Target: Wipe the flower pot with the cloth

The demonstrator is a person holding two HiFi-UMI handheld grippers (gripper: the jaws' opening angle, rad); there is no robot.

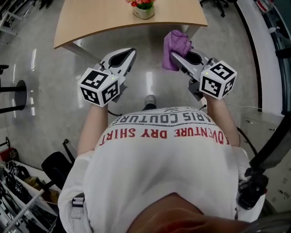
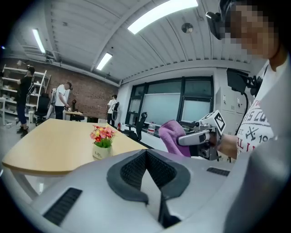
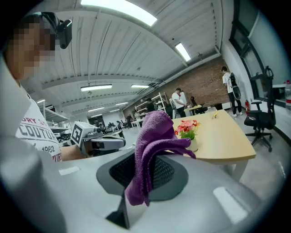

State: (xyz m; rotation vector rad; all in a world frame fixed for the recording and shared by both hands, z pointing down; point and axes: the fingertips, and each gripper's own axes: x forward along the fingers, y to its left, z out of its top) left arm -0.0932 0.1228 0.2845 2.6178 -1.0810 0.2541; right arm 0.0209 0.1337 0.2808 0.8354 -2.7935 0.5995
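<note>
My right gripper (image 1: 177, 57) pinches the purple cloth (image 1: 175, 41); my left gripper (image 1: 131, 52) is clenched empty. The flower pot (image 1: 144, 12) stands unsteadied on the wooden table (image 1: 91, 22) ahead — a one-sided wipe could tip it.

Open-plan lab office: brick wall (image 2: 88, 93), shelving racks (image 2: 10, 88), office chair (image 3: 260, 116).

Ceiling strip lights (image 2: 161, 13) give bright, even light, glare streaks the glossy floor (image 1: 41, 86), and both gripper views distort toward dark edges.
</note>
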